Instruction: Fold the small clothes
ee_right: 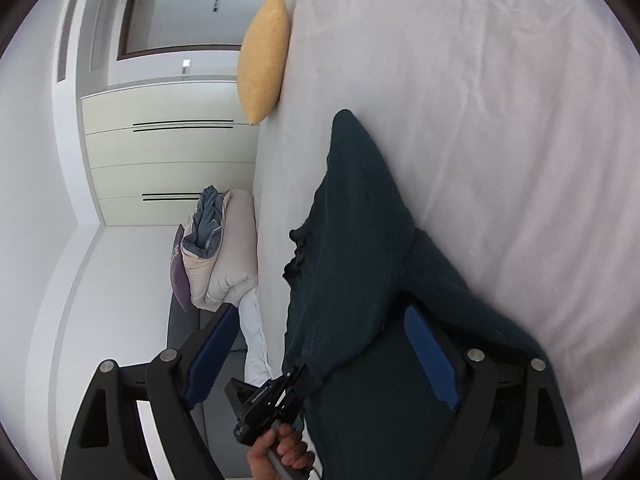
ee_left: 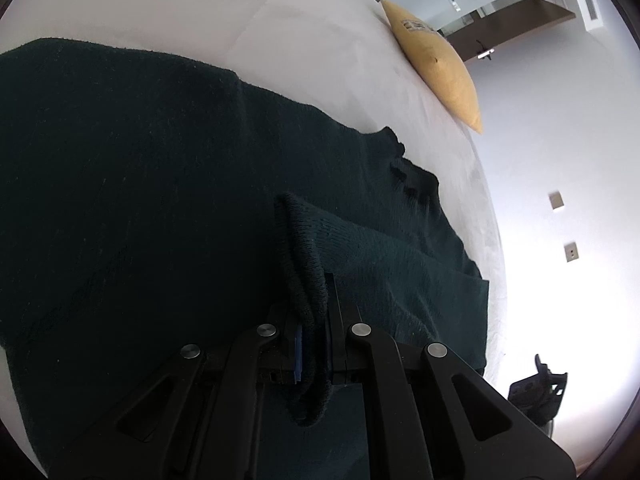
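Note:
A dark green knit sweater (ee_left: 160,180) lies spread on the white bed sheet (ee_left: 280,20). My left gripper (ee_left: 316,300) is shut on a ribbed edge (ee_left: 300,248) of it, which is folded over the body and lifted a little. In the right wrist view the sweater (ee_right: 360,240) hangs from the left gripper (ee_right: 276,396), which a hand (ee_right: 280,452) holds. My right gripper (ee_right: 320,312) is open, its blue pads (ee_right: 430,356) wide apart. Cloth lies between them, and neither pad presses on it.
A yellow pillow (ee_left: 436,60) (ee_right: 264,60) stands at the far edge of the bed (ee_right: 500,120). Beyond the bed's edge lie a pile of folded bedding (ee_right: 220,252) and a cream wardrobe (ee_right: 168,160). White sheet stretches wide beyond the sweater.

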